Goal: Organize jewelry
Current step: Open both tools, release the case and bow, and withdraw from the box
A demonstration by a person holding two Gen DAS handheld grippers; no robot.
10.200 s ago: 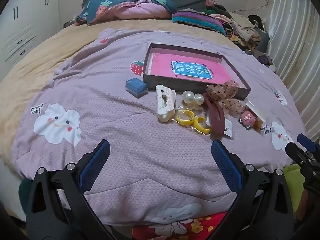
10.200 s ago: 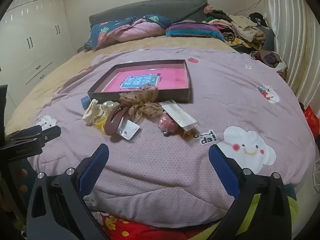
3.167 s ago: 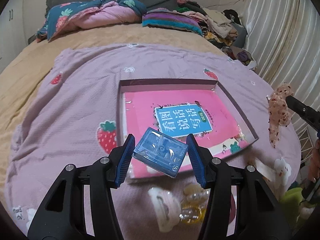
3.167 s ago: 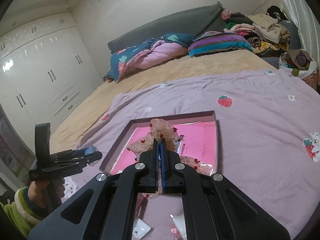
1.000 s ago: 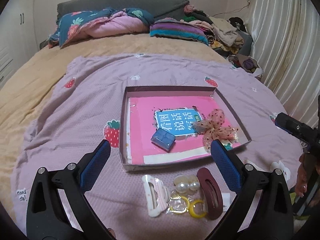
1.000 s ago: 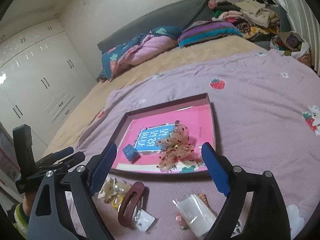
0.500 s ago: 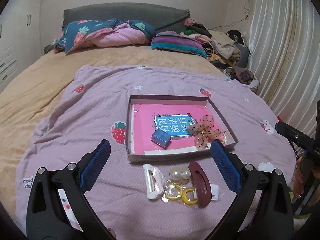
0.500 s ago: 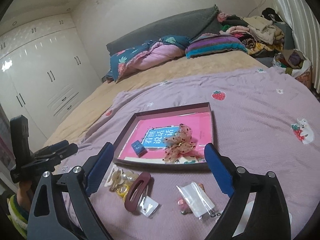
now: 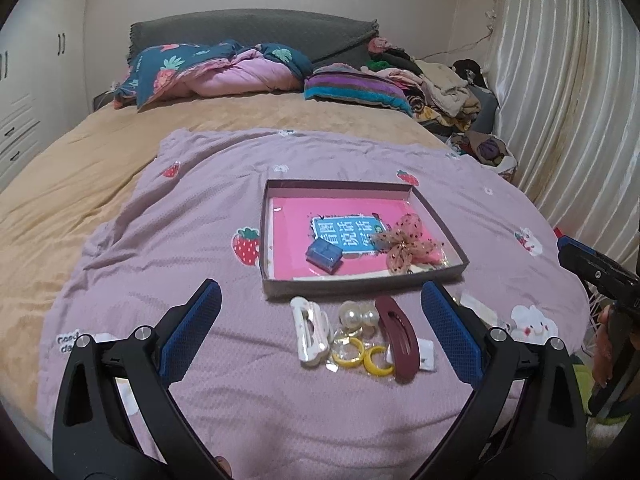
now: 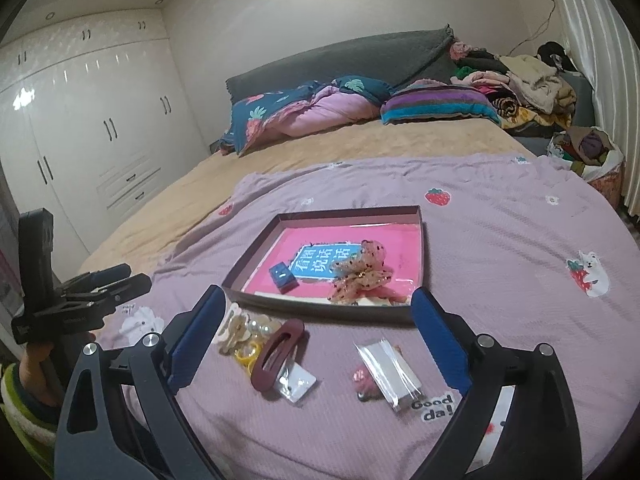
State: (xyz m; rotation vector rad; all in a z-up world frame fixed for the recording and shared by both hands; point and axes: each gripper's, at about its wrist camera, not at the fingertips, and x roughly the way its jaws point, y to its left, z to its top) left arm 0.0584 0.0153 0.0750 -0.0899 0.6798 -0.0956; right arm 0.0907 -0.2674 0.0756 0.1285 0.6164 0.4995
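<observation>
A shallow dark tray (image 9: pixel 360 187) (image 10: pixel 416 248) with a pink liner lies on the purple quilt. Inside it sit a small blue box (image 9: pixel 323 256) (image 10: pixel 283 275) and a beige dotted bow (image 9: pixel 404 247) (image 10: pixel 360 270). In front of the tray lie a white claw clip (image 9: pixel 310 332), pearl pieces (image 9: pixel 358 316), yellow rings (image 9: pixel 362 356) (image 10: pixel 246 354), a maroon hair clip (image 9: pixel 398 338) (image 10: pixel 278 354), a clear packet (image 10: pixel 388 372) and a small pink charm (image 10: pixel 362 380). My left gripper (image 9: pixel 320 330) is open and empty, above the quilt short of the loose pieces. My right gripper (image 10: pixel 316 334) is open and empty, short of the tray.
Pillows and a folded duvet (image 9: pixel 224 72) lie at the headboard. A heap of clothes (image 9: pixel 440 88) sits at the back right by the curtain (image 9: pixel 568 100). White wardrobes (image 10: pixel 80 120) stand to the left. The other gripper shows at each view's edge.
Both grippers have drawn back and risen from the tray, so the tray and loose pieces look smaller. Earlier, the blue box and the bow were carried into the tray and released.
</observation>
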